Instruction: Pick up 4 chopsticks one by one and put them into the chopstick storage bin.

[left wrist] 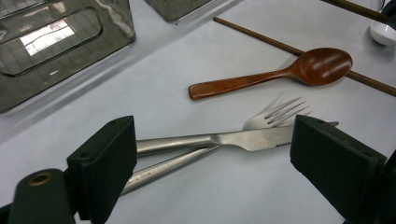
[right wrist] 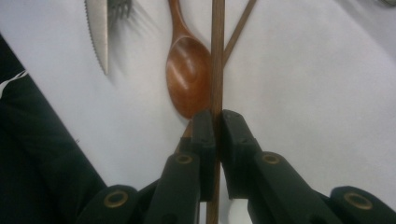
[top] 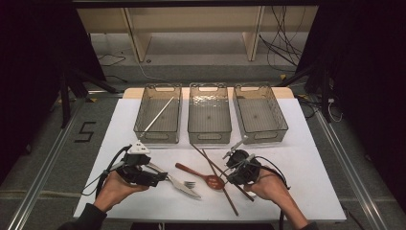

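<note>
Right gripper pinches a chopstick (touching the spoon's edge).

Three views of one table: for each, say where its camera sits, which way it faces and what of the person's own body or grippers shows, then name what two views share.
High view: above the person's side, looking forward and down at three clear plastic bins; both forearms enter from below.
Left gripper view: rides the left gripper, looking along its open black jaws at a steel knife and steel fork.
Right gripper view: rides the right gripper, jaws shut on a brown wooden chopstick.
Shared: both gripper views show the brown wooden spoon.
</note>
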A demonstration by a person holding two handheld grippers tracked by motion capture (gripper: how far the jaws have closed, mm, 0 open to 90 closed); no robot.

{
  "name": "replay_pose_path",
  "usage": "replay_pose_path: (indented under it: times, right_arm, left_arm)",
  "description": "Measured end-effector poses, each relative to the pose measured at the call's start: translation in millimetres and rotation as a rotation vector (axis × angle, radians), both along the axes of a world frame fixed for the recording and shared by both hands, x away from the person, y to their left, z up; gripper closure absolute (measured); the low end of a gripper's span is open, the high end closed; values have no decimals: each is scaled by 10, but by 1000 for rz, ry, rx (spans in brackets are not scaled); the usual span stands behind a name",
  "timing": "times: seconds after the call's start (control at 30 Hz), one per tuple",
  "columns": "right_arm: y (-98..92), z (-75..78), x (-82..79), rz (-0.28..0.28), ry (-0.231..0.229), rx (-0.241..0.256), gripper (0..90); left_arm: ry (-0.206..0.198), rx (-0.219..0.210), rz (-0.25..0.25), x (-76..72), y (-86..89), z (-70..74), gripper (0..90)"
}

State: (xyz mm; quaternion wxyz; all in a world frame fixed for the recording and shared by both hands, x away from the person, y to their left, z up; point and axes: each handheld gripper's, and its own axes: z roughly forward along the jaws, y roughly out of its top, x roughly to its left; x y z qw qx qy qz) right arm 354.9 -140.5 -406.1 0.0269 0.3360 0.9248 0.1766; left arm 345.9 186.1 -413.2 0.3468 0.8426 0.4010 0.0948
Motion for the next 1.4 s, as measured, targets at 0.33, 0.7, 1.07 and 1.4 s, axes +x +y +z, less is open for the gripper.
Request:
replay_pose_path:
  times: [0.33,0.7,1.07,1.4]
  right_arm:
    - [51,58,-117,89,-23,-16,851]
    - [159,65,-254,205,-36,-38,851]
    - [186,30,-365,283,-34,-59,851]
    - [222,13,-415,340,-42,-69,852]
  left_arm:
    - [-2,7,-72,42,-71,71,144]
    - [7,46,-200,100,-265,185,146]
    - [36,82,-311,99,-499,221,152]
    - [76,139,-436,91,-672,217,168]
